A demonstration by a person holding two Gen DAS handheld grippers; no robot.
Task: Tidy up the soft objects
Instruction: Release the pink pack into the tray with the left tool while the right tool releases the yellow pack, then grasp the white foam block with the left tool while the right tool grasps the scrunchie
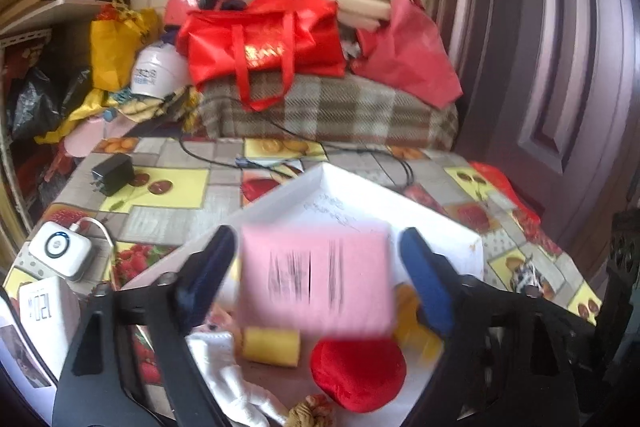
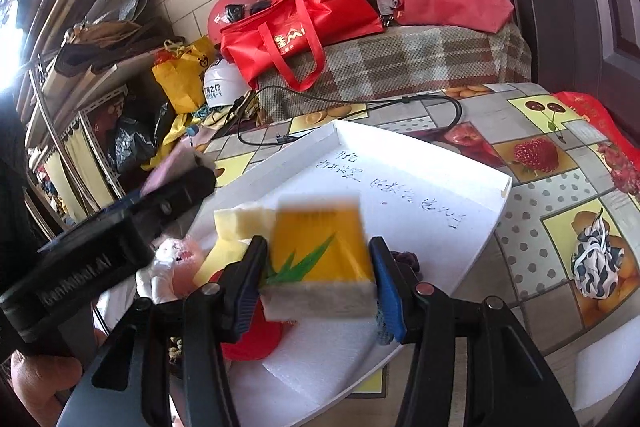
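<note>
A white foam tray (image 1: 400, 203) lies on the fruit-print table; it also shows in the right wrist view (image 2: 420, 195). My left gripper (image 1: 320, 279) is open above it, and a blurred pink pack (image 1: 316, 279) sits between its blue fingers without touching them. Below lie a yellow sponge (image 1: 272, 347), a red plush piece (image 1: 358, 375) and a white cloth toy (image 1: 224, 371). My right gripper (image 2: 318, 275) is shut on a yellow-and-grey sponge (image 2: 320, 263) over the tray. A pink plush toy (image 2: 180, 263) and pale yellow sponges (image 2: 236, 223) lie at the tray's left. The left gripper's body (image 2: 120, 223) crosses the left.
A black charger (image 1: 114, 173) and a white device (image 1: 60, 253) sit on the table at left. A black cable (image 2: 360, 107) runs behind the tray. A knotted patterned cloth (image 2: 596, 263) lies at right. Red bags (image 2: 304, 23) on a plaid blanket stand behind; a door is at right.
</note>
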